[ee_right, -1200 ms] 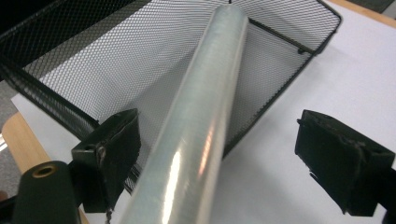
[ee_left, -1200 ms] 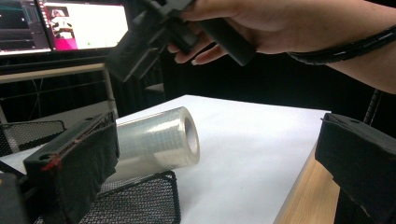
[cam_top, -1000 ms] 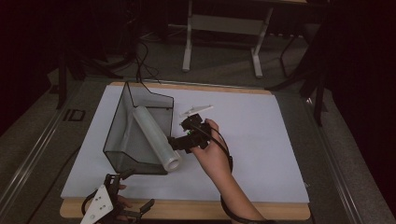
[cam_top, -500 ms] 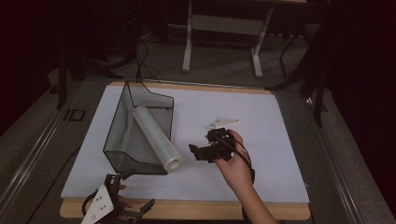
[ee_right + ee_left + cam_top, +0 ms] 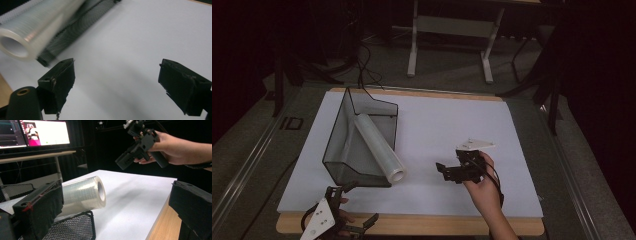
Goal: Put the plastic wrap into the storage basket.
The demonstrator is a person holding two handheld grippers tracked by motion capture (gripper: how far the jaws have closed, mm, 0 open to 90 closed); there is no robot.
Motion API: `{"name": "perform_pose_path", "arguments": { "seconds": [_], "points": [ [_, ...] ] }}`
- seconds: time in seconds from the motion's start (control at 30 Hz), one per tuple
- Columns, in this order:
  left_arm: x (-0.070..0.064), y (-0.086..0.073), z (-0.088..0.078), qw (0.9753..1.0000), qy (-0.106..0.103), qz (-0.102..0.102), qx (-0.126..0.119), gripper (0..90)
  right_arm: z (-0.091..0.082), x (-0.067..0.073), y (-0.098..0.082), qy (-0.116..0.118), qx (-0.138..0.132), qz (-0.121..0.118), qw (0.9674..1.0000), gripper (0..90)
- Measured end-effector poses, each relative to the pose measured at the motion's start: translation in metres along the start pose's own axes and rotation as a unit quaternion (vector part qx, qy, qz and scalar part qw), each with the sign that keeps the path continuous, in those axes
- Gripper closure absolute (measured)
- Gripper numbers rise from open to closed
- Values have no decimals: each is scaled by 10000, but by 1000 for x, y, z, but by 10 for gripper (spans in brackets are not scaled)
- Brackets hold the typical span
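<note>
A roll of clear film (image 5: 379, 147) lies slanted in a black mesh basket (image 5: 339, 150), its open end sticking out over the basket's low front wall. My right gripper (image 5: 446, 171) hovers over the white sheet to the right of the roll, jaws open and pointing left at it, with nothing between them. In the right gripper view the roll (image 5: 32, 27) and the basket mesh (image 5: 75, 27) lie beyond the open right gripper (image 5: 120, 85). My left gripper (image 5: 354, 205) rests at the table's front edge below the basket, open. Seen along the left gripper (image 5: 117, 207), the roll (image 5: 85, 192) is just ahead.
A white sheet (image 5: 452, 125) covers the wooden table (image 5: 437, 225). In the left gripper view the hand with the right gripper (image 5: 125, 161) hangs above the sheet, and a lit monitor (image 5: 42, 132) stands behind. A white metal frame (image 5: 447, 45) stands on the floor beyond the table.
My right gripper has drawn away from the roll, moving right and toward the front of the table, and sinking a little. The left gripper and the roll have stayed put.
</note>
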State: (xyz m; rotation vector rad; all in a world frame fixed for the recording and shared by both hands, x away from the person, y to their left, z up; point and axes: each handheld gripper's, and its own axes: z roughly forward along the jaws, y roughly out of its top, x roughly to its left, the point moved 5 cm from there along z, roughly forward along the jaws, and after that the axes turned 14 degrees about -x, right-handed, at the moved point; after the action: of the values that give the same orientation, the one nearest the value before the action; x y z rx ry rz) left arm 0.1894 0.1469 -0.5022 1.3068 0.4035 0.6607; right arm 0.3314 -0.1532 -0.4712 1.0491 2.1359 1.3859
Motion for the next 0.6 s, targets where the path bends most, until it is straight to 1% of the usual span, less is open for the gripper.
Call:
{"name": "perform_pose_path", "arguments": {
  "seconds": [0.17, 0.2, 0.3, 0.37, 0.43, 0.5, 0.6],
  "points": [
    [-1, 0, 0, 10000, -17, 14, 9, 0, -7, -13, -12, -12, -50, 60, 10000, 137],
    [-1, 0, 0, 10000, -20, 13, 11, 1, -8, -15, -15, -11, -68, 107, 9999, 137],
    [0, 0, 0, 10000, -10, -1, 17, 1, -11, -21, -23, -85, -42, 125, 9999, 137],
    [0, 0, 0, 10000, -9, 6, 3, 1, -14, -26, -27, -120, -71, 164, 9998, 137],
    [0, 0, 0, 10000, -17, 1, 2, 0, -18, -32, -31, -230, -90, 122, 9996, 137],
    [-1, 0, 0, 10000, -16, 10, 15, 1, -22, -38, -36, -302, -161, 144, 9993, 137],
    [-1, 0, 0, 10000, -15, 6, 17, 0, -27, -44, -43, -314, -167, 176, 9992, 137]
  ]
}}
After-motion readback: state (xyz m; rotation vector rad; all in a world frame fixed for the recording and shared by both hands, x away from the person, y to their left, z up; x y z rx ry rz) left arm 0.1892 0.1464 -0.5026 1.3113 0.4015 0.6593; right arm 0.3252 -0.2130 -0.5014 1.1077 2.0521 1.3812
